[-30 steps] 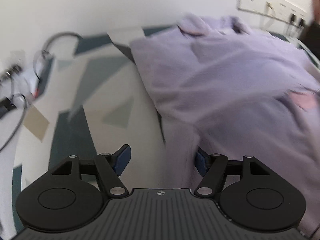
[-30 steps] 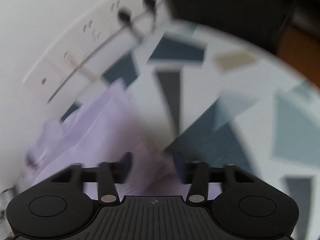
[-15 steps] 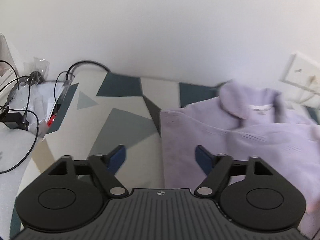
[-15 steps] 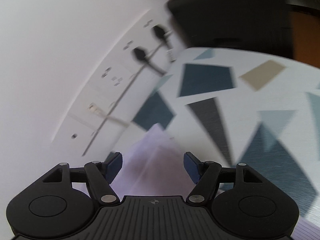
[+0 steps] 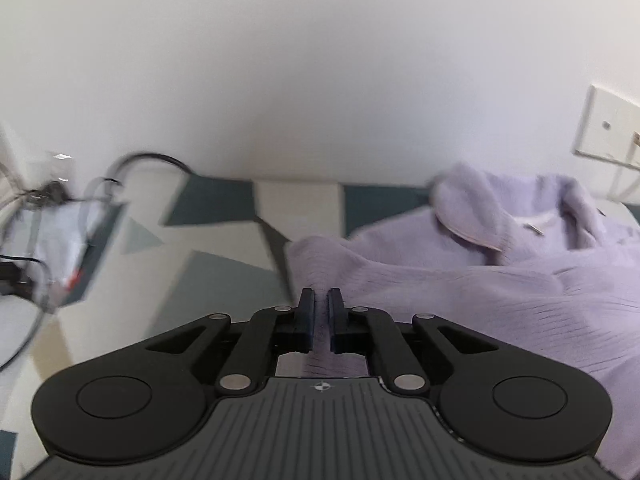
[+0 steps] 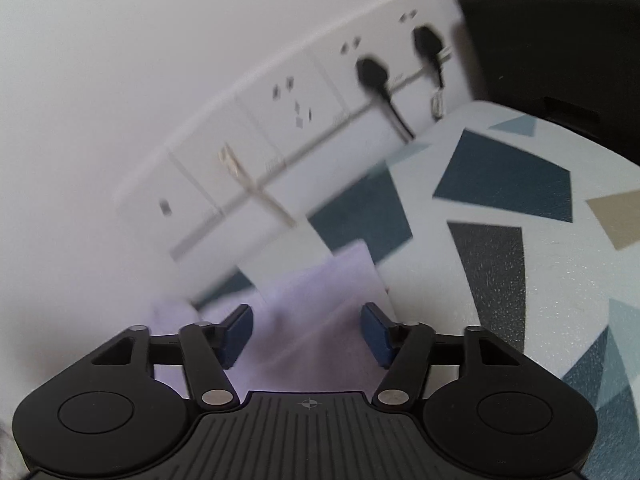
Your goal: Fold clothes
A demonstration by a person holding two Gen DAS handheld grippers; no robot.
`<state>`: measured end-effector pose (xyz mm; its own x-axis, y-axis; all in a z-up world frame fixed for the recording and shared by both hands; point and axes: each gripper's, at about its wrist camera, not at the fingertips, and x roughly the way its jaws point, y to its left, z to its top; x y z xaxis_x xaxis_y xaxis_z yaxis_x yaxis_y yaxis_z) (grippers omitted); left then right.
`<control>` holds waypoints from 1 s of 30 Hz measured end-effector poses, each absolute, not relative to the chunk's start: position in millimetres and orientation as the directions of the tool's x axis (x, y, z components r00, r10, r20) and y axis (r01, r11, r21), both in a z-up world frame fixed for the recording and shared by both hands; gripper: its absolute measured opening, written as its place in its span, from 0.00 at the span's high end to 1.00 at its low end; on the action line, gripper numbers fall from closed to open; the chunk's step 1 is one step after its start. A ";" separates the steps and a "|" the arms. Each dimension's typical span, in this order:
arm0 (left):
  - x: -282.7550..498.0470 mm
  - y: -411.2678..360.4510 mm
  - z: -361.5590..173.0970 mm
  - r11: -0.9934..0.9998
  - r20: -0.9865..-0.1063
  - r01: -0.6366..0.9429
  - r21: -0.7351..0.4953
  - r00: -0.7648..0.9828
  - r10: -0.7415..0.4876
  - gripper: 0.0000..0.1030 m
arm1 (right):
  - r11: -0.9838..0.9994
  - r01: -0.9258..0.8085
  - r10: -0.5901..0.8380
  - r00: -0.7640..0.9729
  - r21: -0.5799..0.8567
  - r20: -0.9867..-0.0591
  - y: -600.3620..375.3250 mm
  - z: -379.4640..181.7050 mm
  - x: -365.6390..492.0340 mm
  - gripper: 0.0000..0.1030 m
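1. My left gripper (image 5: 321, 312) has just pressed together on the near left edge of the lilac ribbed-knit collared garment (image 5: 480, 280), which spreads far and right across the patterned worktop (image 5: 224, 276).
2. My right gripper (image 6: 307, 330) has been closing; it is spread astride the garment's far right corner (image 6: 340, 276), not pinching.

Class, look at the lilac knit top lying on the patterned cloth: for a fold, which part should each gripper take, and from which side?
Take the lilac top at its outer side edges, coming in low from the near side. The left gripper has just closed on the shoulder edge, where the flat knit ends. The right gripper has been closing with the opposite edge between its pads, not yet pinched.
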<state>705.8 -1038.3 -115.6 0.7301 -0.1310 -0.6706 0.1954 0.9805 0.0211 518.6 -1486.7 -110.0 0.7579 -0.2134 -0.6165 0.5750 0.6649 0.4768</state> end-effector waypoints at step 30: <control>708.0 -1028.0 -134.7 0.997 -0.578 -0.069 0.045 0.812 0.082 0.97 | 0.789 0.543 -0.334 0.772 0.288 -0.540 -1474.1 -88.3 536.6 0.93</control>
<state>708.0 -1028.0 -134.7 0.8122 0.0818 -0.5776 -0.0685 0.9966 0.0448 536.6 -1474.1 -88.3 0.7723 -0.3343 -0.5401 0.5430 0.7887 0.2883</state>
